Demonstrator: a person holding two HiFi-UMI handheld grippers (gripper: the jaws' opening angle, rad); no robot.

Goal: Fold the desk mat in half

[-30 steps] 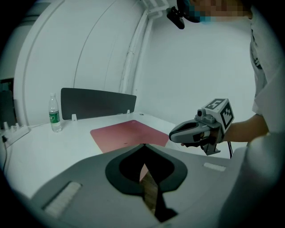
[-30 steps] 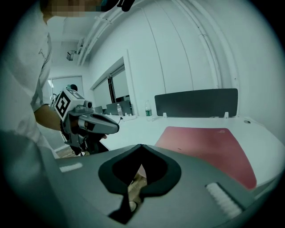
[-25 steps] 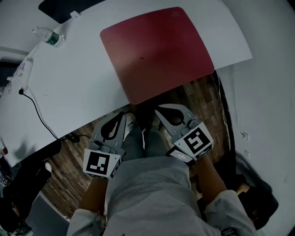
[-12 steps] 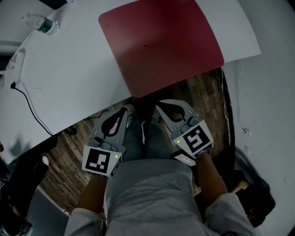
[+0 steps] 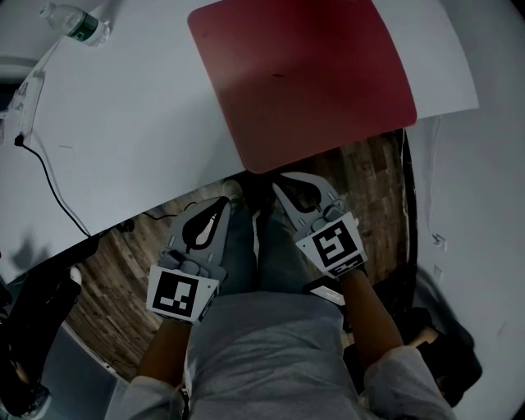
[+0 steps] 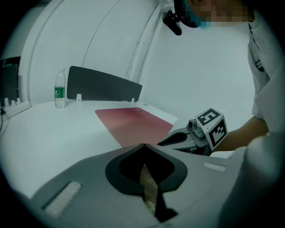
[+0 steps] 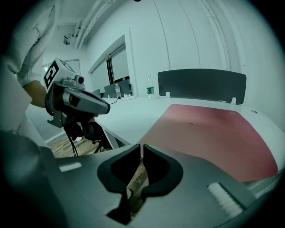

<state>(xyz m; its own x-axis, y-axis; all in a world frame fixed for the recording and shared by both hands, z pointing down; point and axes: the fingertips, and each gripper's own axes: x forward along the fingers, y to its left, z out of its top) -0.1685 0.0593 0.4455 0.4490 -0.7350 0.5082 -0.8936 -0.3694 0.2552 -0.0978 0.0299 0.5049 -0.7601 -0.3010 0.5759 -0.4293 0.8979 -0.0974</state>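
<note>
A dark red desk mat [image 5: 303, 78] lies flat and unfolded on the white table [image 5: 123, 139], its near corner hanging a little over the table's front edge. It also shows in both gripper views, as the mat [image 6: 133, 124] and the mat [image 7: 213, 129]. Both grippers hover over the person's lap, short of the table edge. My left gripper [image 5: 225, 200] is shut and empty, its tips meeting [image 6: 143, 145]. My right gripper [image 5: 281, 183] points at the mat's near corner. Its jaws are opening, with a thin slit between the tips [image 7: 139, 146] and nothing held.
A water bottle [image 5: 74, 23] stands at the table's far left, with a black cable [image 5: 49, 184] trailing across that side. A dark upright panel [image 6: 102, 84] stands behind the mat. Wood floor and the person's legs lie below the table edge.
The right gripper has edged up and left toward the mat's near corner, and its jaws have parted slightly. The left gripper has barely moved. The mat sits higher in the head view.
</note>
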